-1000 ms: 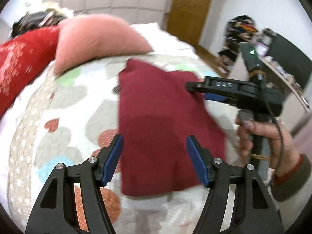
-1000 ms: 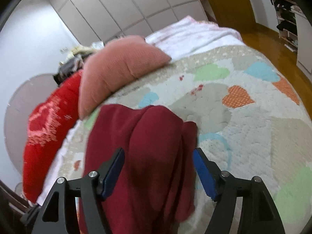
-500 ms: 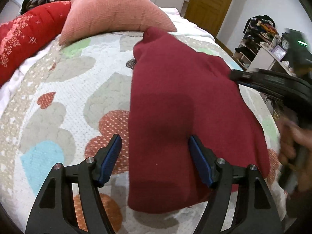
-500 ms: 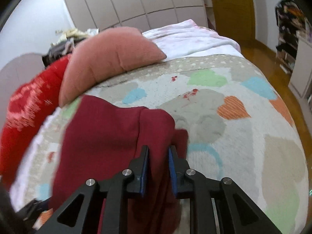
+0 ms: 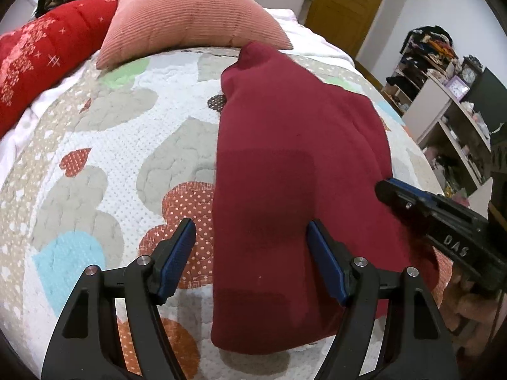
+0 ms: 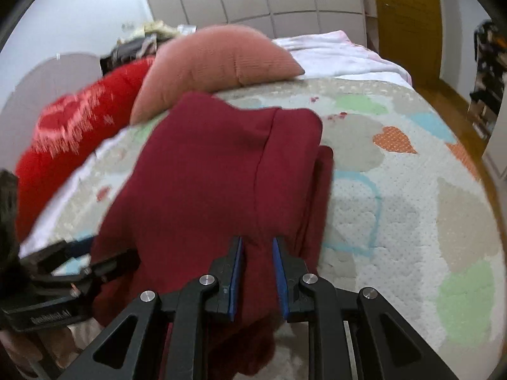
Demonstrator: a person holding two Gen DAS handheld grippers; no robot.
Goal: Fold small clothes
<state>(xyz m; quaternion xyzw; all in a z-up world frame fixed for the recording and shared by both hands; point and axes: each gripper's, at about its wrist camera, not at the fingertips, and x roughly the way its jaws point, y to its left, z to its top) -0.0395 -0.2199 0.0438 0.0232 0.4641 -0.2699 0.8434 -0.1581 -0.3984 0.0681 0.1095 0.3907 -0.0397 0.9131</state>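
Observation:
A dark red garment lies folded lengthwise on the heart-patterned quilt. My left gripper is open and hovers over the garment's near end, its jaws straddling the left edge. My right gripper is shut on a bunch of the garment's near edge. It also shows in the left wrist view at the garment's right side. The left gripper shows at the left of the right wrist view.
A pink pillow and a red cushion lie at the head of the bed. A wooden door and cluttered shelves stand to the right. The quilt's right half lies flat.
The right gripper closed from wide open onto the garment's edge and moved in along its right side. The left gripper stayed open and moved closer over the garment's near end.

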